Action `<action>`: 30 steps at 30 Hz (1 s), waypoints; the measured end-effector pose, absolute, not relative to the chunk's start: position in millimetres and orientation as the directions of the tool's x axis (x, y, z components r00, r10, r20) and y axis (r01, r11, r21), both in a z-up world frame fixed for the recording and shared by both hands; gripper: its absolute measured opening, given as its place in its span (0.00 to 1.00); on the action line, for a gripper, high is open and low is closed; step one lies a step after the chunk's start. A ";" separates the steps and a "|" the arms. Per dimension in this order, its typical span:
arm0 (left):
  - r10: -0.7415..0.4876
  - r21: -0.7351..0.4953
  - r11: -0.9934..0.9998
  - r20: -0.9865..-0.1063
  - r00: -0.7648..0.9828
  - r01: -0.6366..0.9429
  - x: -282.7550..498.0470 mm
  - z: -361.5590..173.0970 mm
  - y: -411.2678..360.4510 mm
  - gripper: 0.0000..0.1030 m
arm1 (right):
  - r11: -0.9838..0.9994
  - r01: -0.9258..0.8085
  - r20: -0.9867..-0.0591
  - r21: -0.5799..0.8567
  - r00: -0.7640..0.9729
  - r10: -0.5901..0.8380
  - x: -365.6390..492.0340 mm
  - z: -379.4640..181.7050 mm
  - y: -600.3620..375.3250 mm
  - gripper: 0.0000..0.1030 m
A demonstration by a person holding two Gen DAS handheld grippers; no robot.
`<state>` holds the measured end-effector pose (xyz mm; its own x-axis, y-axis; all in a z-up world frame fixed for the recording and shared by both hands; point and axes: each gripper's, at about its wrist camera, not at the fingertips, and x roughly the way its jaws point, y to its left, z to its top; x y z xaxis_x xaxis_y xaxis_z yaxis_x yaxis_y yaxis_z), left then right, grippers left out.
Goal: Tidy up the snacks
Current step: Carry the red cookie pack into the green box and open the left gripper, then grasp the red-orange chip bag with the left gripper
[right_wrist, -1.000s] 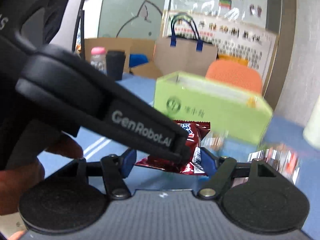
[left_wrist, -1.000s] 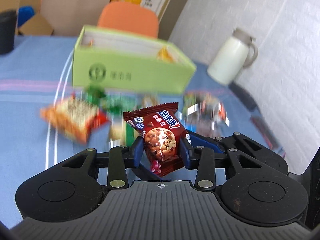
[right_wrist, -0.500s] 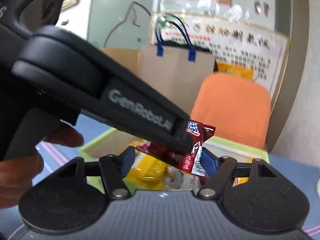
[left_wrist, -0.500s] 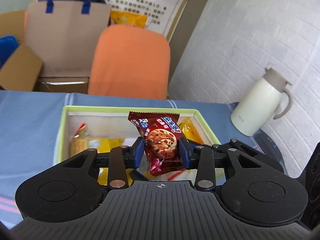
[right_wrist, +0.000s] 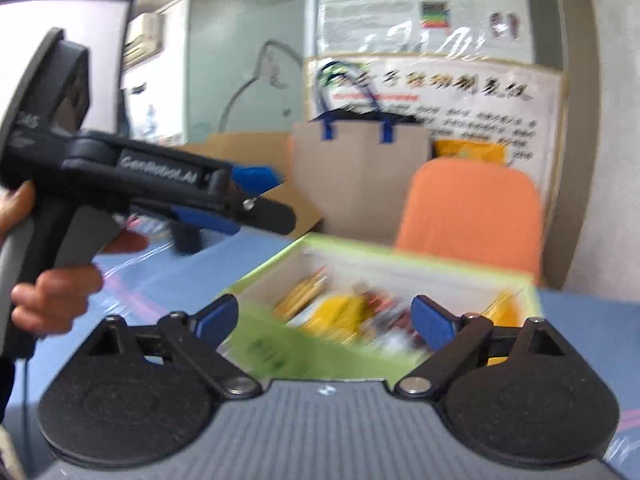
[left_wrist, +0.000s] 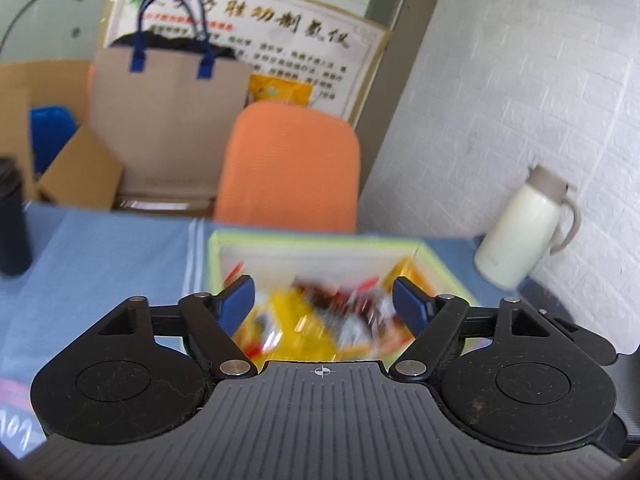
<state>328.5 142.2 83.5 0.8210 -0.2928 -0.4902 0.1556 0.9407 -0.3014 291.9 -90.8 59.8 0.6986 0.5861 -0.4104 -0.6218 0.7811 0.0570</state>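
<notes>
My left gripper hangs over the near edge of the green snack box, its blue-padded jaws spread wide with nothing between them. Inside the box lies a blurred heap of snack packets, yellow wrappers mixed with dark red ones; motion blur keeps me from telling one packet from another. My right gripper also faces the box from its near left corner, jaws parted and empty, and from that wrist I see the left gripper's black body raised above and to the left of the box, held in my hand. The box sits on a blue tablecloth. Behind the box stands an orange chair; right of the box a cream thermos jug rests by the white brick wall. Left of the box, at the table's edge, is a dark tumbler, and behind the chair a brown paper bag with blue handles
</notes>
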 end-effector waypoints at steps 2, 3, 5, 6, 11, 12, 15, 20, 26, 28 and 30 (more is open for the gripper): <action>-0.284 -0.294 0.945 -0.532 0.797 0.141 313.3 68.1 152.4 0.63 | 0.755 -0.648 -0.445 0.100 0.650 0.616 268.9 46.0 -77.7 0.90; -0.280 -0.292 0.947 -0.555 0.784 0.132 306.1 58.4 156.9 0.63 | 0.737 -0.665 -0.468 0.125 0.615 0.634 261.8 36.7 -70.8 0.90; -0.280 -0.291 0.949 -0.601 0.749 0.122 297.1 39.9 164.3 0.63 | 0.700 -0.695 -0.502 0.164 0.552 0.666 239.2 20.6 -52.4 0.90; -0.285 -0.299 0.947 -0.622 0.730 0.115 294.7 31.0 168.6 0.63 | 0.685 -0.706 -0.516 0.179 0.526 0.676 231.5 13.1 -44.8 0.90; -0.399 -0.418 0.900 -0.670 0.626 0.126 295.3 -0.2 185.8 0.39 | 0.657 -0.723 -0.573 0.213 0.453 0.684 230.7 -5.2 -13.2 0.90; -0.423 -0.445 0.887 -0.677 0.603 0.122 296.4 -5.4 187.7 0.26 | 0.667 -0.717 -0.586 0.203 0.457 0.670 232.5 -7.8 -8.5 0.90; -0.449 -0.473 0.873 -0.686 0.573 0.117 292.3 -15.2 187.6 0.15 | 0.665 -0.721 -0.597 0.196 0.450 0.664 232.1 -11.8 -1.6 0.90; -0.439 -0.462 0.878 -0.673 0.595 0.125 259.8 -14.0 178.1 0.15 | 0.663 -0.721 -0.603 0.200 0.443 0.663 214.6 -13.2 -10.8 0.90; -0.436 -0.496 0.864 -0.657 0.615 0.084 207.0 -16.4 157.3 0.18 | 0.669 -0.717 -0.608 0.198 0.445 0.657 182.2 -12.7 -35.9 0.90; -0.450 -0.518 0.852 -0.649 0.614 0.076 188.6 -18.6 147.4 0.18 | 0.666 -0.721 -0.609 0.192 0.445 0.657 167.1 -11.0 -45.6 0.90; -0.453 -0.528 0.847 -0.651 0.609 0.065 173.5 -21.6 136.6 0.23 | 0.673 -0.720 -0.609 0.169 0.460 0.646 155.1 -10.9 -53.9 0.90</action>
